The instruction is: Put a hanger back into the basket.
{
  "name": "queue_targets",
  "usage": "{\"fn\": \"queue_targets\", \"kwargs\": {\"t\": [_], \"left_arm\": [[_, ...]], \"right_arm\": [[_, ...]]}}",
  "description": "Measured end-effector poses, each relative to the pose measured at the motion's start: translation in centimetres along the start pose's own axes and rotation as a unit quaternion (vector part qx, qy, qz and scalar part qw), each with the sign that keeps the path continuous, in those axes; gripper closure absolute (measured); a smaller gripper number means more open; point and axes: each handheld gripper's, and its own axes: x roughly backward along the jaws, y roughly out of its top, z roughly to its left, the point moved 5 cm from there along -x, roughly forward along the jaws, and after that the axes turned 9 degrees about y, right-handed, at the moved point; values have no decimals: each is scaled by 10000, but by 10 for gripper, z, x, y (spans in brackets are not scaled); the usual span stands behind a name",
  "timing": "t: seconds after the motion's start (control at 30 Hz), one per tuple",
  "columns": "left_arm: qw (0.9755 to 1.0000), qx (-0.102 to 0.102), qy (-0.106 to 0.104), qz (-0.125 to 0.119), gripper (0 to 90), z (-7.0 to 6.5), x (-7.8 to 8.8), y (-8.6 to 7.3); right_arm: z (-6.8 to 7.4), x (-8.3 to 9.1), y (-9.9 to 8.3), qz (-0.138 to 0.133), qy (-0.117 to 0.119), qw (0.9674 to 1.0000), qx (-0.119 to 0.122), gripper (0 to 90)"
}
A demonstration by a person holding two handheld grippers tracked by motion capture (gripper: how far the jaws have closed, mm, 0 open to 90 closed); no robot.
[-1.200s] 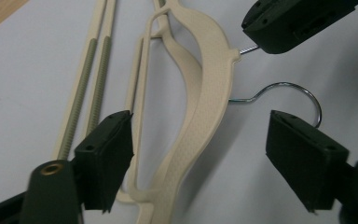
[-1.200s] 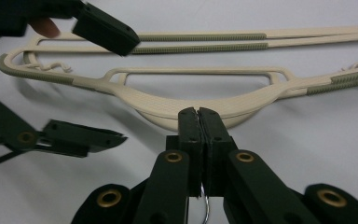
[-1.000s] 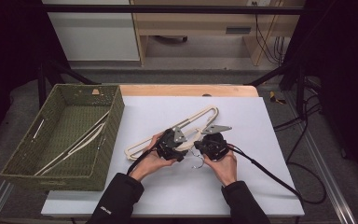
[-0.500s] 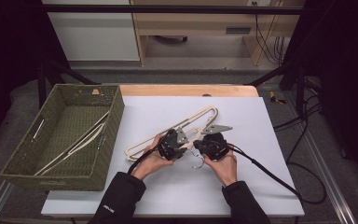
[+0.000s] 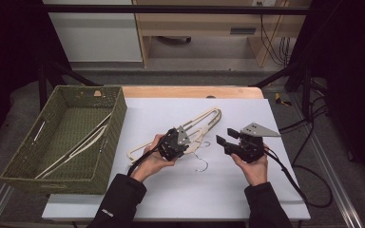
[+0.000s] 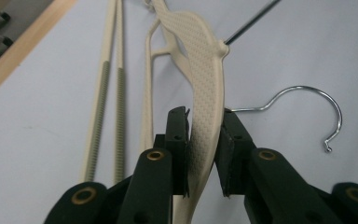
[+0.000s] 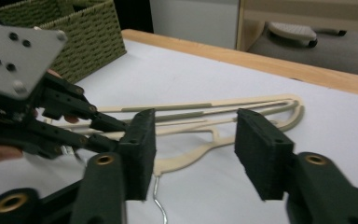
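Cream plastic hanger (image 5: 197,126) lies flat on the white worktop (image 5: 171,190), near its middle, its long bars pointing away from the person toward the far right. Its metal hook (image 5: 201,164) curls on the sheet on the near side, between the two hands.

Left hand-held gripper (image 5: 175,142): clenched on the hanger. In the left gripper view the two black pads (image 6: 179,140) press on either side of the textured cream shoulder (image 6: 205,93); jaws have just been closing onto it. The hook (image 6: 307,107) shows to the right of the jaws, resting on the worktop.

Right hand-held gripper (image 5: 223,141): released. It sits to the right of the hanger, apart from it, jaws pointing left toward the other hand. In the right gripper view the pads (image 7: 142,149) stand well apart with nothing between them; the hanger (image 7: 214,123) lies beyond. Jaws have just been opening.

Green woven basket (image 5: 109,142) stands at the worktop's left edge, with another pale hanger (image 5: 76,147) lying inside it.
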Motion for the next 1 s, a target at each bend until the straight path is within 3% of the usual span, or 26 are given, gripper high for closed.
{"fn": "queue_targets", "kwargs": {"t": [0.1, 0.23, 0.3, 0.47, 0.53, 0.77, 0.93, 1.0], "left_arm": [[9999, 73, 131, -82, 788, 7, 6, 3], [9994, 144, 303, -113, 819, 19, 12, 4], [9990, 169, 399, -113, 831, 24, 15, 4], [9975, 338, 596, -195, 857, 35, 22, 6], [9962, 567, 607, -260, 858, 40, 25, 5], [9946, 693, 680, -354, 858, 44, 39, 5], [9917, 939, 634, -615, 859, 47, 64, 8], [9921, 895, 616, -635, 859, 49, 75, 8]], "right_arm": [[-6, 6, -5, -8, -81, 10000, 16, 389], [-15, 17, -13, -105, -132, 9998, -127, 343], [-18, 22, -17, -204, -169, 9992, -307, 306], [-22, 31, -22, -328, -223, 9987, -312, 222], [-23, 34, -24, -385, -174, 9987, -299, 190], [-26, 44, -30, -381, -173, 9987, -281, 136], [-27, 50, -33, -444, -130, 9984, -331, 115], [-27, 51, -33, -426, -126, 9986, -290, 107]]}}
